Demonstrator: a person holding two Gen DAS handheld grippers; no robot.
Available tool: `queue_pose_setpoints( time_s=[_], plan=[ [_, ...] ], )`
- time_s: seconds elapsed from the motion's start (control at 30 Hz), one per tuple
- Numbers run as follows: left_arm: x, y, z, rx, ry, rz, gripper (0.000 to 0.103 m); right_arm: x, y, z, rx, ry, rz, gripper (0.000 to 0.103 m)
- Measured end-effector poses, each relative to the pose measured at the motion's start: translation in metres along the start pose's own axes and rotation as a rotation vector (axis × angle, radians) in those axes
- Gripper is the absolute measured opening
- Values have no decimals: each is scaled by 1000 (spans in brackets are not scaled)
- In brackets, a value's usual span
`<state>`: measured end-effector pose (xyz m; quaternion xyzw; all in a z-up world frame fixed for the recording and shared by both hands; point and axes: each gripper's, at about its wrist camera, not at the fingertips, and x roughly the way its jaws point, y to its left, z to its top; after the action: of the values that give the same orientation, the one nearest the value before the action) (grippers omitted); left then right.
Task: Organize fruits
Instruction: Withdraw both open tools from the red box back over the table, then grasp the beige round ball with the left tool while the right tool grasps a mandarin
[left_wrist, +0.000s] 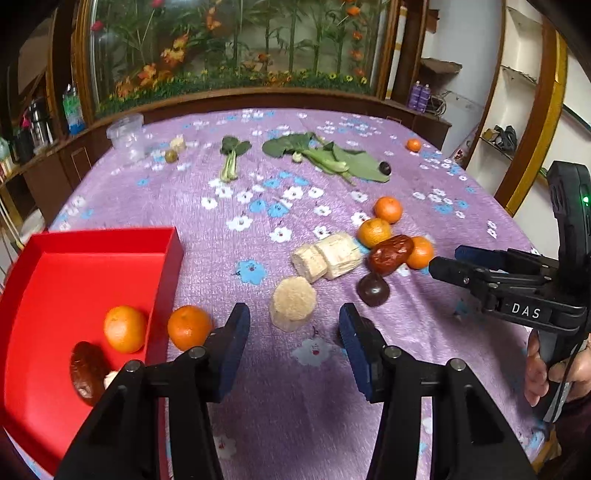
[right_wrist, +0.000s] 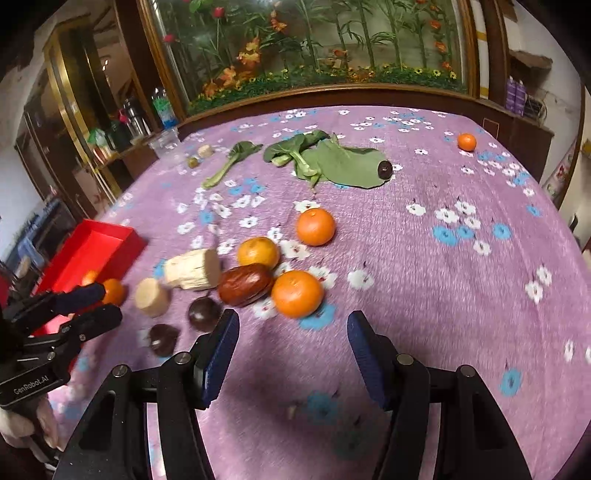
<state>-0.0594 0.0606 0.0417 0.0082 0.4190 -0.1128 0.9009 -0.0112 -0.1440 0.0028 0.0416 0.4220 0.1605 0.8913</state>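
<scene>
Purple cloth (left_wrist: 295, 406): two fruits are seen in the red tray (left_wrist: 55, 280); several oranges lie ahead of the left gripper (left_wrist: 293, 345) and right gripper (right_wrist: 293, 345), both parted, nothing held.

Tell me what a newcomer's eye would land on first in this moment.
Probably the red tray at the near left edge of the purple flowered cloth, already holding an orange and a red date. Next, the cluster mid-table: several oranges around a glossy date, beside pale cut stalk chunks. Leafy greens lie farther back.
</scene>
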Motion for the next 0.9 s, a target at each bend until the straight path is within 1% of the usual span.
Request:
queue_pose_setpoints(
  time_s=[0.2,0.47,0.53,0.67,0.7,0.8,0.87,0.9],
  plan=[
    [24,4,2,-15,45,-6,49,18,-7,6,-3,27,-9,65],
    [44,3,6,-22,71,-21,49,30,-8,11,-16,34,-17,65],
    [46,2,6,-20,64,-17,49,32,-7,13,-24,29,-26,65],
    [46,-1,5,-10,43,-9,49,34,-4,14,-42,22,-34,60],
    [46,-1,5,-8,39,-15,47,34,-2,13,-50,19,-38,58],
    [46,0,5,-12,36,-29,46,34,2,12,-66,18,-50,53],
    [47,-3,5,1,39,-14,46,35,4,12,-71,19,-52,49],
    [48,-5,5,11,41,-5,46,35,5,12,-75,20,-59,49]
  ],
)
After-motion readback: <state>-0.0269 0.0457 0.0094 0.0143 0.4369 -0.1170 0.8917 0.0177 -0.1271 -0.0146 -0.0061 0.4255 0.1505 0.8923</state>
